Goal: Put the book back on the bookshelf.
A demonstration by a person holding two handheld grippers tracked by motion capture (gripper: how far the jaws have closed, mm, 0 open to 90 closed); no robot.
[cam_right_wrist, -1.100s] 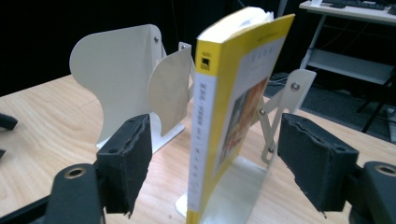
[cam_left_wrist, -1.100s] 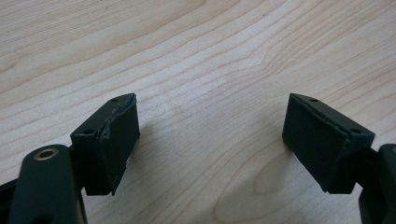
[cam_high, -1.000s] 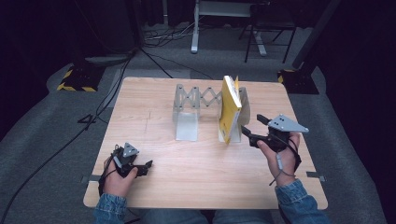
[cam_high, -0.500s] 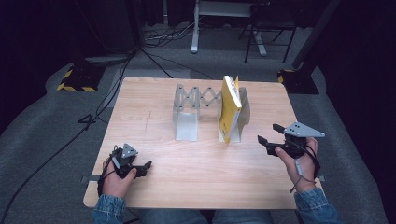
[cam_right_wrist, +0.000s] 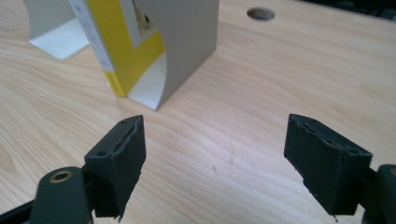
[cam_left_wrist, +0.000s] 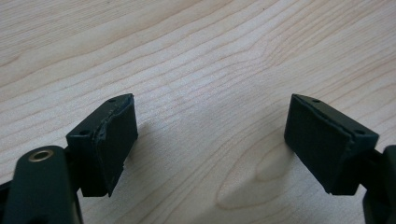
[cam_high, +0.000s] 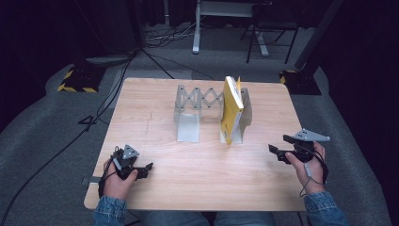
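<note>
Yellow book (cam_high: pixel 232 107) stands upright in the grey expanding rack (cam_high: pixel 197 101) mid-table (cam_high: pixel 155 99), with dark carpet and cables beyond. Left gripper (cam_left_wrist: pixel 210 140) gapes wide over bare pale wood. Right gripper (cam_right_wrist: pixel 212 163), its jaws just opening and empty, sits near the book (cam_right_wrist: pixel 126 51).

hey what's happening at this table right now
A person holds a gripper in each hand over a wooden table. A yellow book stands upright in an expandable grey book rack. The right gripper, open and empty, has drawn back from the book. The left gripper rests open near the table's front edge.
</note>
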